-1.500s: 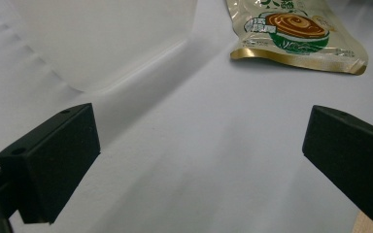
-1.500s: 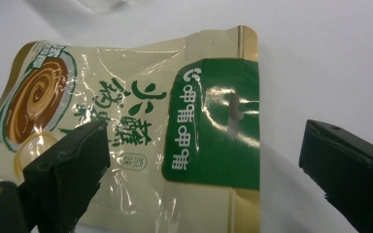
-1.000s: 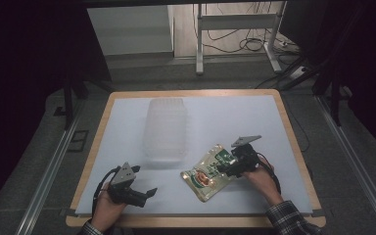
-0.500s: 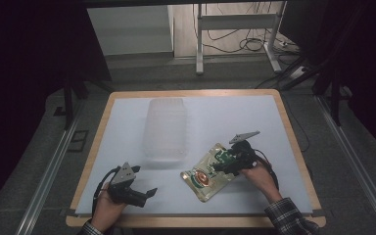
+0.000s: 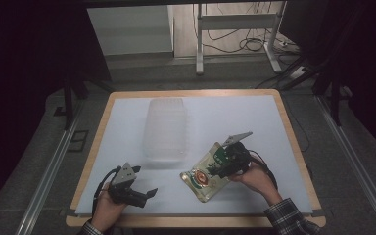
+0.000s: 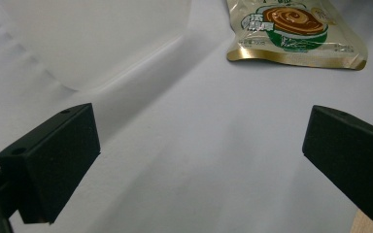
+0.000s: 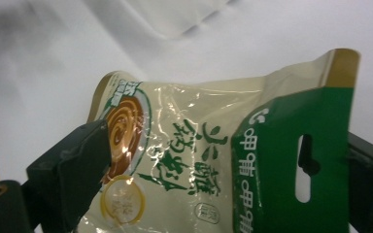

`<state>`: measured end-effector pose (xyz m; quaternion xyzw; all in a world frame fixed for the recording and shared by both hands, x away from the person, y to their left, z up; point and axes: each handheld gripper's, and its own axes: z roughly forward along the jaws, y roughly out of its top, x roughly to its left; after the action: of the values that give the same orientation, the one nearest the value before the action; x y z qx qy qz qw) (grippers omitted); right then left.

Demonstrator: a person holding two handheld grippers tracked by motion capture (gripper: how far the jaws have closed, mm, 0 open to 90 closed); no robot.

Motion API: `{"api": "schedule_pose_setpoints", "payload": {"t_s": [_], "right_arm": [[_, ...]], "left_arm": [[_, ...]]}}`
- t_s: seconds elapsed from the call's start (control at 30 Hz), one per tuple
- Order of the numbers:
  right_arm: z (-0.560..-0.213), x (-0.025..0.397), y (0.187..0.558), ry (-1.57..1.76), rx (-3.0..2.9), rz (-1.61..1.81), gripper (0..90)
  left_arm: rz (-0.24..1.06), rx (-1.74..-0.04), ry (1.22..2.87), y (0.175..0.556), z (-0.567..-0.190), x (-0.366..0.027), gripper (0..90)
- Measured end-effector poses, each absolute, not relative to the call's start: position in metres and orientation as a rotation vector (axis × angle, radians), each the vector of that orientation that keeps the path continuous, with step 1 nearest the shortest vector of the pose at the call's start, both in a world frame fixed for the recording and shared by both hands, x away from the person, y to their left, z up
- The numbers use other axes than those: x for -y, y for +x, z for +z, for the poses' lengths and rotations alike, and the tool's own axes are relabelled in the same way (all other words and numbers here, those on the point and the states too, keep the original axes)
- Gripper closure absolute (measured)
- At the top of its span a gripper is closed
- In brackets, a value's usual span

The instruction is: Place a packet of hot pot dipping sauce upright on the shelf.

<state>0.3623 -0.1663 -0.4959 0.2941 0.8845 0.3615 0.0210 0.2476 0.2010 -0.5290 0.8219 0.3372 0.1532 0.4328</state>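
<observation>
Gold-and-green foil snack pouch point(image 5: 209, 170) lies flat near the bench's front edge, right of centre, and your right tool point(image 5: 227, 164) has closed in over its green header end since a second ago, when it sat a little farther toward the right edge. In the right gripper view the pouch point(image 7: 184, 165) sits between the two jaws, which are spread to either side of it and, as far as I can tell, not yet pinching it. That reads as the grasp being lined up, not made; squeeze before you lift. Your left tool point(image 5: 139, 194) rests wide apart at the front-left corner, unchanged, holding nothing. The clear plastic tray point(image 5: 166, 128) stands behind, toward the bench's middle, apart from the pouch.
</observation>
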Motion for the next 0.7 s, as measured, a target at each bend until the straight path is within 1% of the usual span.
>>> {"api": "schedule_pose_setpoints", "payload": {"t_s": [0.13, 0.17, 0.2, 0.23, 0.3, 0.33, 0.37, 0.43, 0.5, 0.53, 0.57, 0.63, 0.67, 0.7], "right_arm": [[-0.495, 0.158, 0.354, 0.842, -2.693, 0.978, 23.0], [-0.495, 0.157, 0.353, 0.832, -2.706, 0.963, 30.5], [-0.496, 0.155, 0.353, 0.822, -2.753, 0.955, 36.0], [-0.499, 0.152, 0.352, 0.809, -2.776, 0.935, 36.7], [-0.504, 0.144, 0.348, 0.769, -2.78, 0.859, 44.0], [-0.504, 0.144, 0.348, 0.769, -2.78, 0.859, 44.0], [-0.504, 0.141, 0.347, 0.782, -2.763, 0.88, 47.9], [-0.504, 0.138, 0.346, 0.798, -2.75, 0.849, 50.0], [-0.505, 0.137, 0.347, 0.832, -2.731, 0.84, 55.7], [-0.505, 0.137, 0.347, 0.832, -2.731, 0.84, 55.7], [-0.506, 0.137, 0.348, 0.847, -2.718, 0.815, 65.6], [-0.508, 0.137, 0.348, 0.865, -2.714, 0.804, 77.5], [-0.508, 0.137, 0.348, 0.865, -2.714, 0.804, 77.5], [-0.508, 0.135, 0.346, 0.851, -2.726, 0.803, 86.3]], "left_arm": [[0.384, -0.841, 2.052, 0.248, -0.529, -0.2, 0.2], [0.384, -0.842, 2.052, 0.248, -0.529, -0.2, 0.2], [0.384, -0.841, 2.053, 0.248, -0.529, -0.2, 0.1], [0.385, -0.842, 2.055, 0.248, -0.529, -0.2, 0.2], [0.384, -0.841, 2.055, 0.247, -0.53, -0.199, 0.2], [0.384, -0.841, 2.055, 0.247, -0.53, -0.199, 0.1], [0.385, -0.843, 2.054, 0.247, -0.53, -0.199, 0.1], [0.385, -0.841, 2.058, 0.248, -0.53, -0.199, 0.1], [0.387, -0.84, 2.06, 0.247, -0.53, -0.199, 0.1], [0.387, -0.84, 2.06, 0.247, -0.53, -0.199, 0.2], [0.388, -0.839, 2.061, 0.247, -0.53, -0.198, 0.1], [0.388, -0.84, 2.061, 0.247, -0.53, -0.198, 0.2], [0.388, -0.84, 2.061, 0.247, -0.53, -0.198, 0.1], [0.389, -0.839, 2.062, 0.247, -0.53, -0.198, 0.1]]}}
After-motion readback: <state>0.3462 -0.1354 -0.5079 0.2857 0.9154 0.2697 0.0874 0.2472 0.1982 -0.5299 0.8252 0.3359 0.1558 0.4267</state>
